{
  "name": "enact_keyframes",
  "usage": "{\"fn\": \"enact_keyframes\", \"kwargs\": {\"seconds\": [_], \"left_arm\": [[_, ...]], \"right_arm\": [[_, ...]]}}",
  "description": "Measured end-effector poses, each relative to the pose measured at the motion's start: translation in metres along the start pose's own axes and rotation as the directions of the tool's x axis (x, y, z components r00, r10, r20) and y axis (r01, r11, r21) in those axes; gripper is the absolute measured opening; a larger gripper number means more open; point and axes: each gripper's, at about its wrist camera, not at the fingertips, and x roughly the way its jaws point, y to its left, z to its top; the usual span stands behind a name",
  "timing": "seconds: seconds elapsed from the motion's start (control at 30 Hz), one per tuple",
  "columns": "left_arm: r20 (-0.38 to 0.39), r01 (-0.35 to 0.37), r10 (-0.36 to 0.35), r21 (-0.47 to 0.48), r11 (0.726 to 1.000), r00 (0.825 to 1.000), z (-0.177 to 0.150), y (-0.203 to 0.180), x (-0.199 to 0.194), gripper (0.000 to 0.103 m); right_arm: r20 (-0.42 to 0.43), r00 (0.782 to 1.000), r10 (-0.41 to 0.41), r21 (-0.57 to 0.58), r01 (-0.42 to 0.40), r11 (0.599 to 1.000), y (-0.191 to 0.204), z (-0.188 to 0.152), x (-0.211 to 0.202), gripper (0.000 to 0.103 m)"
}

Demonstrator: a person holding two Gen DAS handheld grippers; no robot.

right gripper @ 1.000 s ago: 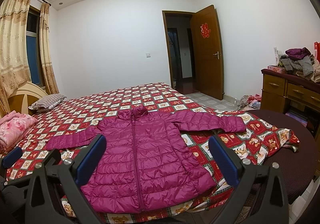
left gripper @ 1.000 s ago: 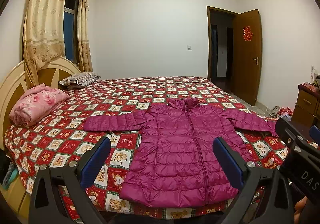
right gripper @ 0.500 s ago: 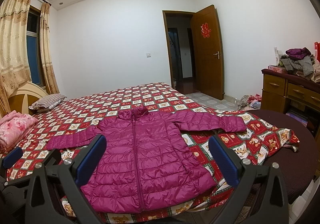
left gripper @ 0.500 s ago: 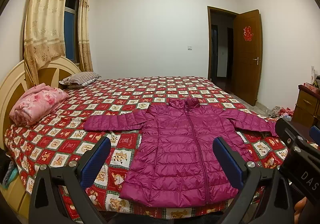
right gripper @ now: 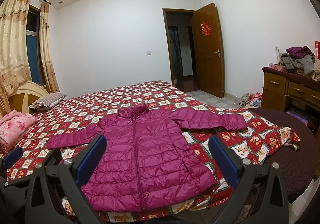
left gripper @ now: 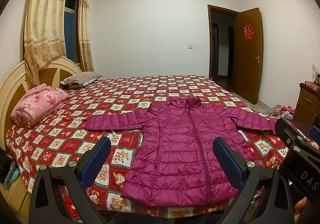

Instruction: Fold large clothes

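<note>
The magenta quilted puffer jacket (left gripper: 186,148) lies flat at lower centre on the red checked bedspread (left gripper: 124,102), light, soft, probably slippery, best pinched at cuffs or hem; left gripper (left gripper: 161,159) and right gripper (right gripper: 157,154) gape empty.

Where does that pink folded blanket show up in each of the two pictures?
Left wrist view: pink blanket at left, by the headboard.
Right wrist view: pink blanket at the far left edge, partly cut off.
Shared landmark: the striped pillow just beyond it.
</note>
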Motion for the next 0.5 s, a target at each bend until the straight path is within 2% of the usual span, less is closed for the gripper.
{"fn": "enact_keyframes", "kwargs": {"seconds": [0.5], "left_arm": [[-0.044,-0.027,0.027,-0.008,1.0,0.999,0.001,0.005,0.024,0.102]], "right_arm": [[-0.027,1.0,-0.009,0.019,0.009,1.0,-0.007,-0.001,0.016,0.103]]}}
